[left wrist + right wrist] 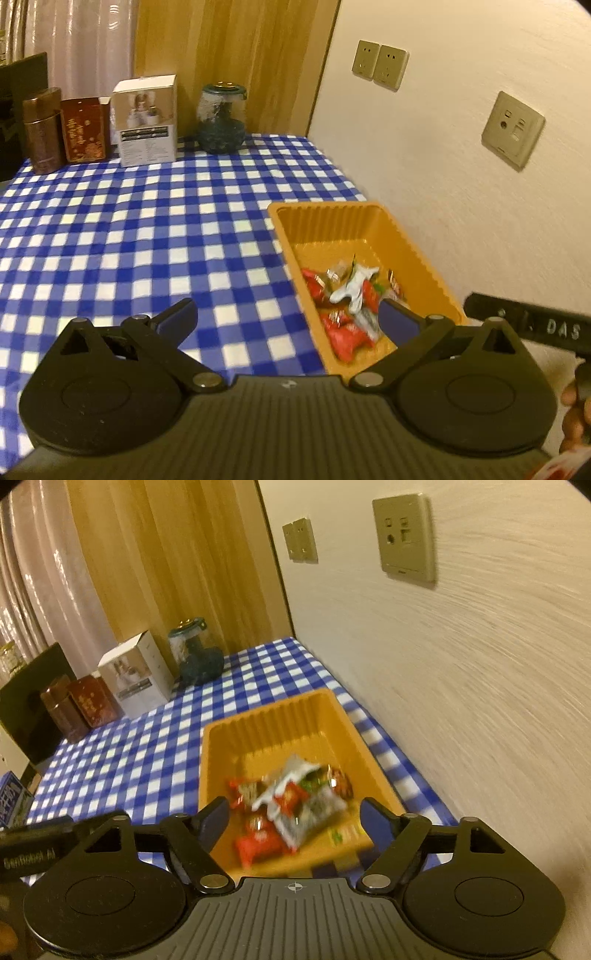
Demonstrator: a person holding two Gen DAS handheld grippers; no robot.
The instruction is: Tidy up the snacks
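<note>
An orange plastic tray (354,218) sits on the blue-checked tablecloth by the wall; the right wrist view shows the same tray (258,720). Several wrapped snacks lie heaped in its near half: red packets (343,332) and a white-and-silver packet (354,291), seen again as red packets (258,840) and a silver packet (306,812). My left gripper (288,317) is open above the tray's left rim, nothing between its fingers. My right gripper (295,812) hangs open above the heap, pads clear of the snacks. The right gripper's body (535,325) shows at the left view's edge.
At the table's far edge stand a brown tin (42,133), a red box (83,129), a white carton (146,120) and a glass jar (221,118). The wall (461,166) with sockets runs close along the tray's right side. A blue box (13,801) lies far left.
</note>
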